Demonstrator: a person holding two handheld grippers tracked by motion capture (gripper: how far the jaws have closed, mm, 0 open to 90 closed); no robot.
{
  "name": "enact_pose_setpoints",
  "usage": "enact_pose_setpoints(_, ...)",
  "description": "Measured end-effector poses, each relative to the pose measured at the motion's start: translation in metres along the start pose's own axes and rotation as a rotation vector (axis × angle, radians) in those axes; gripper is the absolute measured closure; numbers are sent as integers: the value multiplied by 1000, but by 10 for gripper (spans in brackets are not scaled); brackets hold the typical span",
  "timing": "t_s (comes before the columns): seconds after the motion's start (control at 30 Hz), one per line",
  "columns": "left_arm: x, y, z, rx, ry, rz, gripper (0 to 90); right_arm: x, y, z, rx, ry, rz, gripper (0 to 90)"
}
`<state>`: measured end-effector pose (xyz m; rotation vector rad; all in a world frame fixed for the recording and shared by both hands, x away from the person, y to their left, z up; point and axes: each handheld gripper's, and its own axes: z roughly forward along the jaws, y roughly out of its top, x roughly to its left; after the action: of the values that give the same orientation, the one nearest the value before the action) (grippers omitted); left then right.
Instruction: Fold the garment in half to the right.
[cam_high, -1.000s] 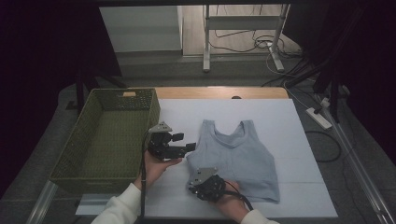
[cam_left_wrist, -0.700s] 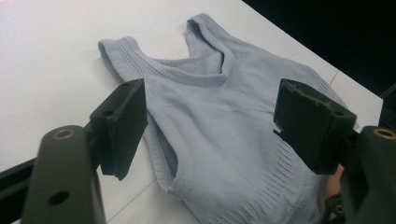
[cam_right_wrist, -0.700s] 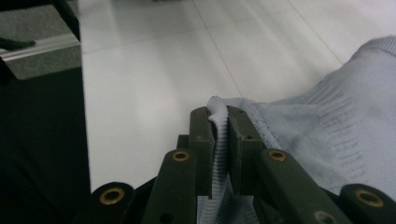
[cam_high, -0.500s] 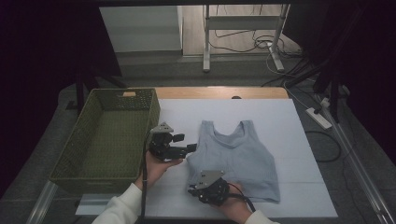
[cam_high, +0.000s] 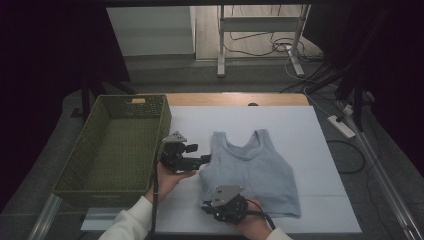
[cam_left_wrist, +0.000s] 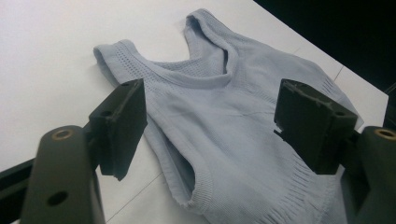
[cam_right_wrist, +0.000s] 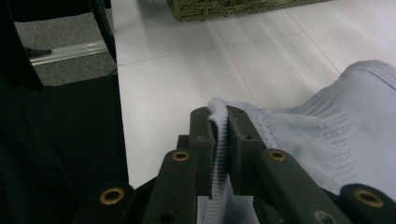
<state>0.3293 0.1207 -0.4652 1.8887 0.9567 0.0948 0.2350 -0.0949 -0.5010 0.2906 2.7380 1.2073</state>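
Observation:
A light blue knit tank top (cam_high: 252, 167) lies flat on the white table (cam_high: 280, 125), neck toward the far side. My left gripper (cam_high: 202, 160) hovers at its left armhole with the jaws wide apart; the top (cam_left_wrist: 233, 116) spreads below and between them, untouched. My right gripper (cam_high: 212, 210) sits at the near left corner of the hem. Its jaws are shut on a pinched fold of the hem (cam_right_wrist: 219, 135), and the rest of the top (cam_right_wrist: 336, 135) trails off to the right.
An olive woven basket (cam_high: 117, 145) stands on the left of the table, its near edge (cam_right_wrist: 224, 9) just beyond the right gripper. Bare table surface lies right of and behind the top. Desk legs and cables sit on the floor beyond.
The right gripper has slid a little toward the near edge at the hem corner. The left gripper has stayed where it was.

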Motion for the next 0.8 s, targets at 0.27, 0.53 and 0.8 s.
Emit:
enact_pose_setpoints(0.27,1,0,0,0,1,-1,259,3,1,-1,-6,6,-8,813)
enact_pose_setpoints(0.53,1,0,0,3,3,-3,259,3,1,-2,-13,12,-2,816)
enact_pose_setpoints(0.8,3,-1,1,8,5,-3,259,14,7,-17,-71,35,11,817)
